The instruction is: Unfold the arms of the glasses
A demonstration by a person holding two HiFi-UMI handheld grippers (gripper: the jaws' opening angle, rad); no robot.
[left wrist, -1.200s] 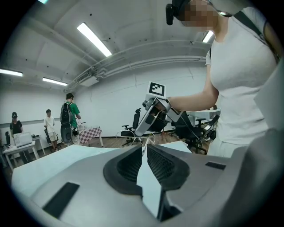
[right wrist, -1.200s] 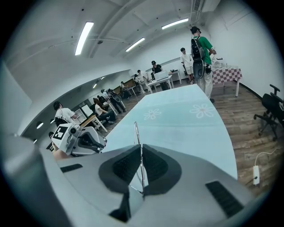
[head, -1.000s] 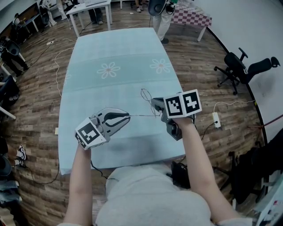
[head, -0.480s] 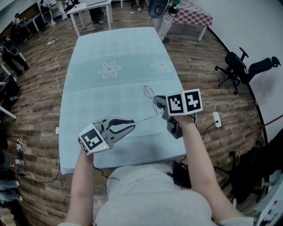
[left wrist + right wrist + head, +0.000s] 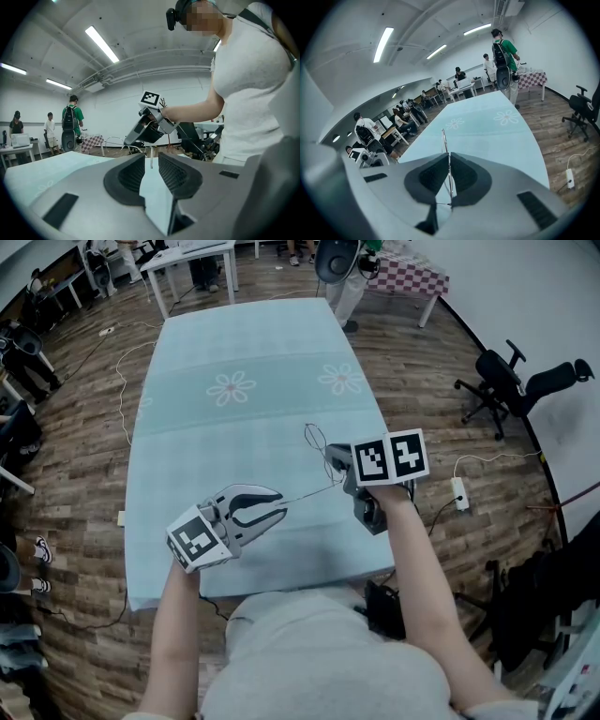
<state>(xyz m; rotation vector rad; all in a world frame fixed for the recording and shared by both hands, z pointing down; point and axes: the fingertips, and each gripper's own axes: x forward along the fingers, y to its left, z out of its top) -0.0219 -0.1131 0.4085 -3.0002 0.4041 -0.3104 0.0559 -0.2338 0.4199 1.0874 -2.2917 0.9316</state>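
Note:
The thin wire glasses [image 5: 314, 438] hang above the pale blue table [image 5: 234, 343]. My right gripper [image 5: 334, 461] is shut on the frame, and its wire rim [image 5: 444, 139] rises from between the closed pads. One arm [image 5: 309, 491] stretches out leftward to my left gripper [image 5: 277, 506]. The left jaws are opening. The arm's tip [image 5: 151, 162] stands between the pads [image 5: 172, 173] with a gap on each side. In the left gripper view my right gripper [image 5: 148, 125] shows straight ahead.
The table's near edge [image 5: 281, 582] lies just below both grippers. A black office chair [image 5: 511, 381] stands on the wood floor at the right. A person in green [image 5: 504, 56] stands at the table's far end, with desks and other people beyond.
My left gripper has shifted a little toward the table's near edge and right, so the arm it drew out now slants. The right gripper has kept its place and grip.

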